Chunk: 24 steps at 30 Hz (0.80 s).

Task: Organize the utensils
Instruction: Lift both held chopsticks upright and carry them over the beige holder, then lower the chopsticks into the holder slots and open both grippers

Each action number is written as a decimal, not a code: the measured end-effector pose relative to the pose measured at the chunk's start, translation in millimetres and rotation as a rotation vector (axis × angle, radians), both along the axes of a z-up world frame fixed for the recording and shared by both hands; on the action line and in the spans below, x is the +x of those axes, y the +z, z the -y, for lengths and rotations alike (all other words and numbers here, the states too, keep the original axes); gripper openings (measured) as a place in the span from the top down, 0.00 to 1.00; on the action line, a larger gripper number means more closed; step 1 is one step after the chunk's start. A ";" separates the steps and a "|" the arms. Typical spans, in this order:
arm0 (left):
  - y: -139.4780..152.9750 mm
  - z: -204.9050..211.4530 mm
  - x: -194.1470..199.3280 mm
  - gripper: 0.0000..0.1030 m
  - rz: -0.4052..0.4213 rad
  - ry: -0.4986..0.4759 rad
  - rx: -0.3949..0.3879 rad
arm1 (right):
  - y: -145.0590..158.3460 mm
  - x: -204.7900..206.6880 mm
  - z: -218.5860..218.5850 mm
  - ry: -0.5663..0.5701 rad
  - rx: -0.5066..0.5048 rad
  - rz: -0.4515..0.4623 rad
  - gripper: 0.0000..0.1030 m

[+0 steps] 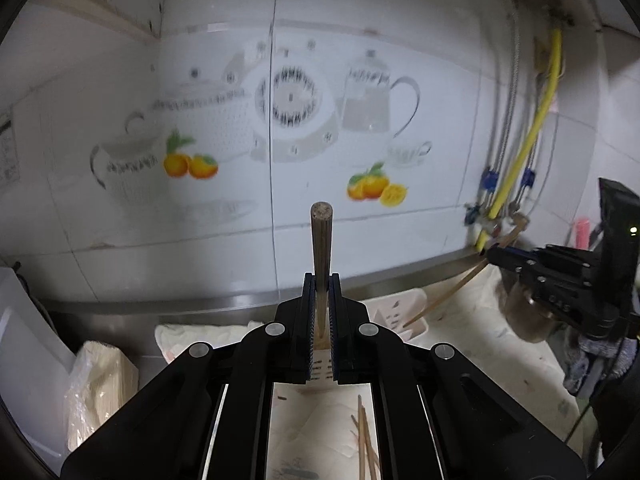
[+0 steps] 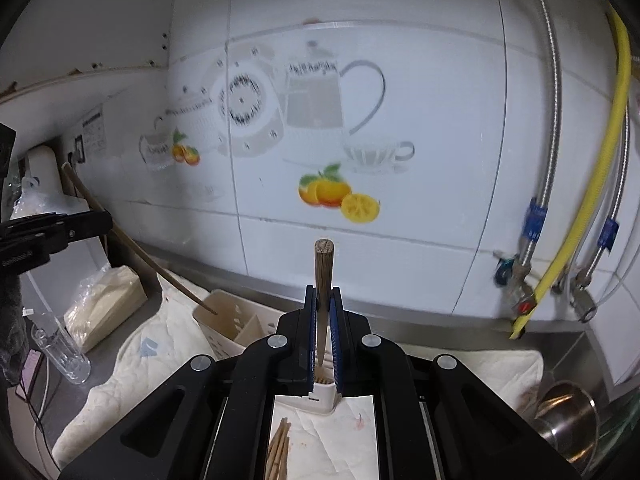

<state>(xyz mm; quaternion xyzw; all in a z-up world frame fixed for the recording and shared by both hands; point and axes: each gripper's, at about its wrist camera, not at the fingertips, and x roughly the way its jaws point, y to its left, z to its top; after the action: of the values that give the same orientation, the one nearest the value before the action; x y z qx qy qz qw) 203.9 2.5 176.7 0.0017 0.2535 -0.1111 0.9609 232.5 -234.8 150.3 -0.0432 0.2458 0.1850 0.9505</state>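
- The left claw (image 1: 321, 320) is pressed together on a single wooden chopstick (image 1: 322, 240), pinching it part-way along the shaft so that the thick, blunt end stands up and away from the pads.
- The right claw (image 2: 322, 332) pinches a second, darker chopstick (image 2: 323, 276) the same way; its blunt end rises above the pads and its thin tip shows between them lower down.
- Both sticks run nearly in line with the claw fingers, their long axes steep, thick ends toward the tiled wall (image 2: 420, 120).
- From the side, each stick slants, its thin tip dipping toward the slotted white utensil holder (image 2: 224, 320) on the cloth-covered table (image 2: 132, 368).
- Judging by look, the sticks are light, stiff and smooth, and round enough to roll or pivot in a narrow pinch.
- A hold near the middle of the shaft seems wise; too close to the tapered tip and the stick may swing.
- More loose chopsticks (image 2: 280, 452) lie on the cloth below the claws, so the sorting looks unfinished.
- A metal pot (image 2: 568, 420) sits far right, well apart.
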 end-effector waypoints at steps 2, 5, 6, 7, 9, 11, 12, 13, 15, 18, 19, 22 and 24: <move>-9.9 -1.1 11.0 0.95 -0.029 0.003 -0.009 | -7.2 5.4 0.9 -0.005 0.003 -0.020 0.94; -23.6 -1.2 24.7 0.95 -0.068 0.005 -0.011 | -14.6 11.4 0.8 -0.008 -0.001 -0.039 0.94; -28.1 -0.6 27.6 0.95 -0.080 0.004 -0.010 | -16.8 13.0 0.6 -0.010 -0.005 -0.043 0.94; -32.6 -0.1 30.9 0.95 -0.094 0.005 -0.007 | -18.7 14.5 0.7 -0.010 -0.006 -0.047 0.94; -40.5 1.1 36.2 0.95 -0.119 0.003 -0.008 | -22.1 17.5 0.1 -0.008 -0.004 -0.059 0.94; -46.2 1.7 38.8 0.95 -0.136 0.000 -0.011 | -26.1 20.7 -0.6 -0.010 -0.010 -0.068 0.94; -48.5 1.9 40.0 0.95 -0.142 -0.002 -0.012 | -26.8 21.2 -0.6 -0.010 -0.009 -0.070 0.94; -51.2 2.0 41.6 0.95 -0.148 0.002 -0.010 | -27.5 22.3 -0.7 -0.011 -0.008 -0.072 0.94; -54.5 1.5 42.8 0.94 -0.159 0.001 -0.011 | -29.8 23.6 -0.9 -0.013 -0.009 -0.077 0.94; -58.8 2.8 45.6 0.94 -0.169 0.005 -0.013 | -31.4 24.9 -0.4 -0.018 -0.008 -0.079 0.94; -59.6 2.6 45.3 0.94 -0.171 0.006 -0.014 | -31.5 25.5 0.0 -0.018 -0.006 -0.078 0.94; -59.9 1.9 44.1 0.93 -0.168 0.008 -0.018 | -29.6 23.5 0.8 -0.018 -0.003 -0.069 0.93; -58.3 1.6 42.3 0.93 -0.162 0.008 -0.021 | -27.3 22.1 1.6 -0.020 -0.005 -0.062 0.93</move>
<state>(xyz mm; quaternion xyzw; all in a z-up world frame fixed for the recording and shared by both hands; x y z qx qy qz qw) 246.1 0.9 118.4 -0.0183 0.3292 -0.1097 0.9377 254.6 -236.4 123.0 -0.0376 0.2761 0.1762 0.9441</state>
